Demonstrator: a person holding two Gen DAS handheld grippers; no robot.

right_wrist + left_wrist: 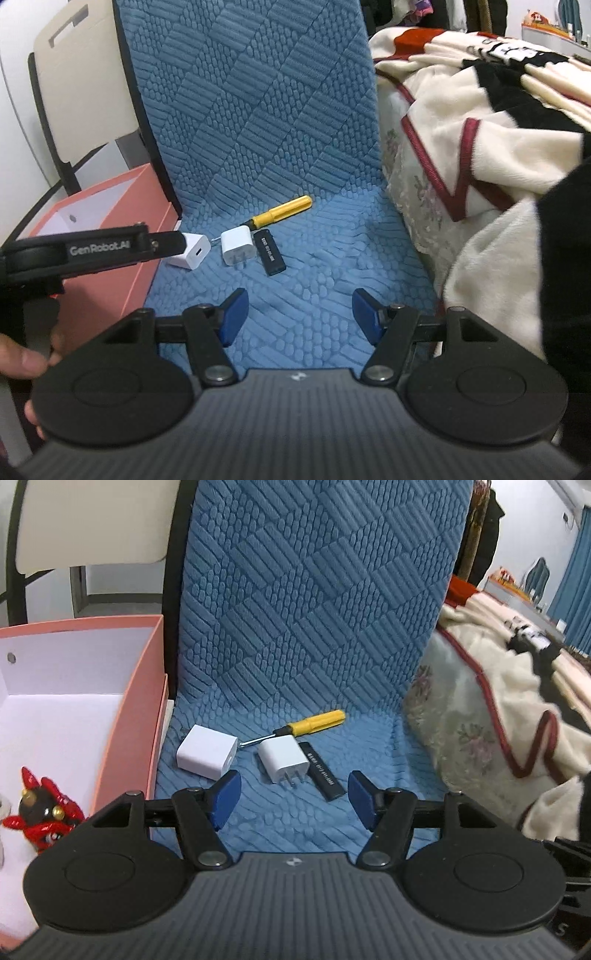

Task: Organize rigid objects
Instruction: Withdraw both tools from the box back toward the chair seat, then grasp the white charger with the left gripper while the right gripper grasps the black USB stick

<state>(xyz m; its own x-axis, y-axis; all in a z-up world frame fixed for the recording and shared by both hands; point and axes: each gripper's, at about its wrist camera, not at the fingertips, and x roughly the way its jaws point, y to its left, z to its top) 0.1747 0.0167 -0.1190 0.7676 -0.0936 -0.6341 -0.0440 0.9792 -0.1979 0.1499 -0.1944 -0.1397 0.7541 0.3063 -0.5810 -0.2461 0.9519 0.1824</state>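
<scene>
On the blue quilted seat lie a white cube charger, a white plug adapter with prongs, a black flat stick with white print and a yellow-handled screwdriver. My left gripper is open and empty, just short of the plug adapter; it also shows from the side in the right wrist view, in front of the cube charger. My right gripper is open and empty, further back over the seat.
A pink box with a white inside stands left of the seat; a red and black toy figure lies in it. A cream blanket with red trim is heaped on the right. The seat back rises behind the objects.
</scene>
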